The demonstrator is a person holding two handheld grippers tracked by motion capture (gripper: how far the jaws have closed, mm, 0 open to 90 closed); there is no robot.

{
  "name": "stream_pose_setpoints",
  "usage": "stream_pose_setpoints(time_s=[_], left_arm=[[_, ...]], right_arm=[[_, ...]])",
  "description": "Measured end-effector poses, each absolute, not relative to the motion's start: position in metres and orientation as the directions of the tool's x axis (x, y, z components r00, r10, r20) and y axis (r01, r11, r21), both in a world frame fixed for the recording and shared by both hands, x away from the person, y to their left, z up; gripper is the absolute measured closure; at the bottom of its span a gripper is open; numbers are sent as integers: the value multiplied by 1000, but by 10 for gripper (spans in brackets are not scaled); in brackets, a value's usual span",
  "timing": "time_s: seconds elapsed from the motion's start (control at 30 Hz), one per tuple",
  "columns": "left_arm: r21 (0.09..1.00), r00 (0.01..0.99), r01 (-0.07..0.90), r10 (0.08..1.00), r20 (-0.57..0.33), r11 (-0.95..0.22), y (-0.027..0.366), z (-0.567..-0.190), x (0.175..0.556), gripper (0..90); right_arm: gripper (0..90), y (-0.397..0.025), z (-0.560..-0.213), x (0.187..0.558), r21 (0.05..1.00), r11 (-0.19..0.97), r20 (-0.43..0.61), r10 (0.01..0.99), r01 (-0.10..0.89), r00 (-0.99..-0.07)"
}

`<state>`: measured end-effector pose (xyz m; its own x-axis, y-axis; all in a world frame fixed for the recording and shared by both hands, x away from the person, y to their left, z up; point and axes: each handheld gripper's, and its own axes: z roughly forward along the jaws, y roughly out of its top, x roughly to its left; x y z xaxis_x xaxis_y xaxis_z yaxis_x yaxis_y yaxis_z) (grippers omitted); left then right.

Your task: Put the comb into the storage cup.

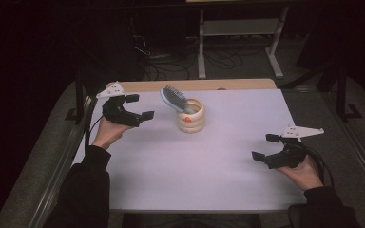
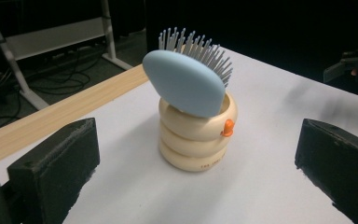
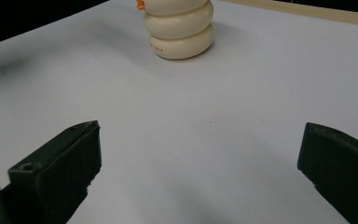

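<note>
Left tongs spread wide, empty, held above worktop. Cream ringed holder stands upright just ahead of left tongs, between their jaws in left gripper view, not touching. Blue hairbrush sits in holder, head up, bristles facing away from left tongs. Right tongs spread, empty, well apart from holder.

Dim room, lit table.
We see the white table bright, surroundings dark, near jaws softly blurred.
</note>
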<state>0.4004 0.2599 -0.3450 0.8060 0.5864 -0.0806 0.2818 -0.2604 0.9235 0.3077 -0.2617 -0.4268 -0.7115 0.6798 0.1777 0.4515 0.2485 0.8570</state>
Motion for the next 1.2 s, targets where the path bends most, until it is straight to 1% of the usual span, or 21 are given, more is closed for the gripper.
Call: stream_pose_setpoints(time_s=[0.2,0.63,1.2], left_arm=[[928,801,280,593,-85,-245,270,-347,394,0],[934,788,261,612,-59,-246,286,-353,375,0],[937,759,281,646,-83,-209,316,-371,353,0]], right_arm=[[0,-262,-427,308,856,249,178,681,453,-710],[0,-261,-427,307,856,253,175,679,451,-713],[0,-261,-427,307,855,256,171,682,452,-711]])
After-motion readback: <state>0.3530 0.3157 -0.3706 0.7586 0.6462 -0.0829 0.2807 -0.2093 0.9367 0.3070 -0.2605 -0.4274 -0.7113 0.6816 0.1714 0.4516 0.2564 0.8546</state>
